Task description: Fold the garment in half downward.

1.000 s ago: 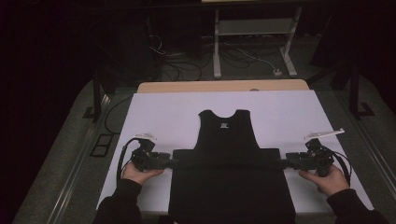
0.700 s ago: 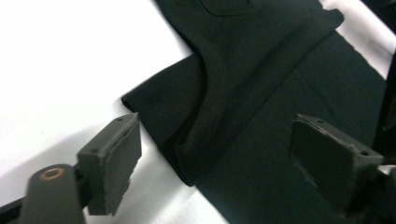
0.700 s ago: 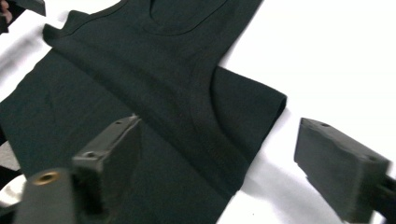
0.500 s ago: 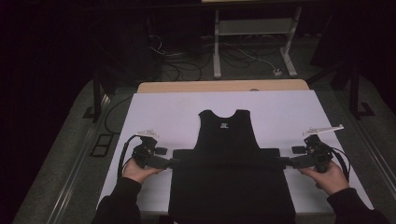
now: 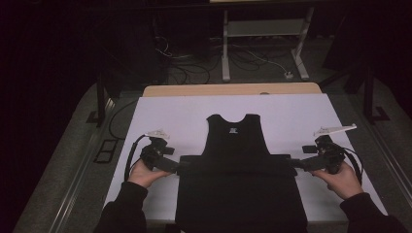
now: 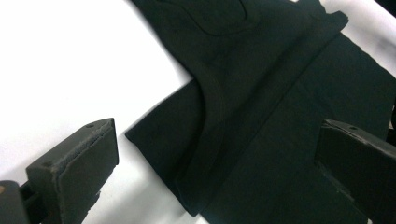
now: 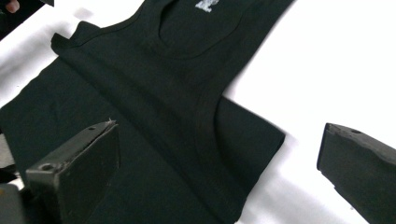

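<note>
A black tank top (image 5: 238, 145) lies flat on the white sheet (image 5: 184, 116), neck to the far side, its lower part folded into a wide band across the middle. My left gripper (image 5: 177, 166) lies at the band's left corner and my right gripper (image 5: 295, 164) at its right corner. The jaws of both have just been opening and now stand wide. In the left gripper view the folded corner (image 6: 187, 154) lies between the left gripper's (image 6: 217, 140) jaws, untouched. In the right gripper view the other corner (image 7: 252, 140) lies loose between the right gripper's (image 7: 219, 135) jaws.
The white sheet covers a wooden table whose far edge (image 5: 233, 90) shows. Beyond it stand a metal frame (image 5: 226, 48) and cables (image 5: 194, 68) on the dark floor. A black plate (image 5: 104, 150) lies on the floor to the left.
Both grippers have opened and let go of the folded band's corners. The hands have stayed about where they were, and the garment lies still.
</note>
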### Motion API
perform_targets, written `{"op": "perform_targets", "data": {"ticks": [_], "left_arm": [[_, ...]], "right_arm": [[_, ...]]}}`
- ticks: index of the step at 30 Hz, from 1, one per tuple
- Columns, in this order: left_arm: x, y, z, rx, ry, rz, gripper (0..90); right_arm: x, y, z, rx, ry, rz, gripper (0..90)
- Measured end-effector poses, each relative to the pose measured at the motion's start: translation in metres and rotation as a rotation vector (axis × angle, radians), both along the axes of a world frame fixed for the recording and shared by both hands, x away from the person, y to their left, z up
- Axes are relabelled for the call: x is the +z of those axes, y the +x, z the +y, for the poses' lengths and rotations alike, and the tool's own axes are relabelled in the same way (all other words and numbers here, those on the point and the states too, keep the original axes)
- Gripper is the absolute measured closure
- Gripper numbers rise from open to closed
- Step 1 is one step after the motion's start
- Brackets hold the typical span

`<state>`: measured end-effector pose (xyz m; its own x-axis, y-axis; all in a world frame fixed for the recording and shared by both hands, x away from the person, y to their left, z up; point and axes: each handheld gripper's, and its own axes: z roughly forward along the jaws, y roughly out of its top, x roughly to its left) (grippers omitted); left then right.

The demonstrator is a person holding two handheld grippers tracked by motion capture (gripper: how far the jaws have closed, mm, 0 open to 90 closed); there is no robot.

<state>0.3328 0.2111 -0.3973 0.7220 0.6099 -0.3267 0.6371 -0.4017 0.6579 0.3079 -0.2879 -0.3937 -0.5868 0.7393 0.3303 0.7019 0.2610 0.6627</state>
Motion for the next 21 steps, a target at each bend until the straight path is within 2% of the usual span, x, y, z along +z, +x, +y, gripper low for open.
{"op": "perform_targets", "data": {"ticks": [4, 13, 17, 21], "left_arm": [[0.007, 0.001, -0.001, -0.004, -0.015, -0.009, 0.0], [0.018, 0.009, -0.006, -0.009, 0.015, -0.047, 0.0], [0.023, 0.012, -0.008, -0.027, 0.037, -0.07, 0.0], [0.027, 0.016, -0.01, -0.029, 0.036, -0.078, 0.0]], "right_arm": [[0.004, 0.003, 0.001, -0.003, -0.007, -0.011, 0.0], [0.015, 0.012, -0.002, 0.006, -0.005, -0.026, 0.0], [0.02, 0.016, -0.003, 0.005, -0.005, -0.031, 0.0], [0.023, 0.02, -0.004, 0.003, -0.005, -0.035, 0.0]]}}
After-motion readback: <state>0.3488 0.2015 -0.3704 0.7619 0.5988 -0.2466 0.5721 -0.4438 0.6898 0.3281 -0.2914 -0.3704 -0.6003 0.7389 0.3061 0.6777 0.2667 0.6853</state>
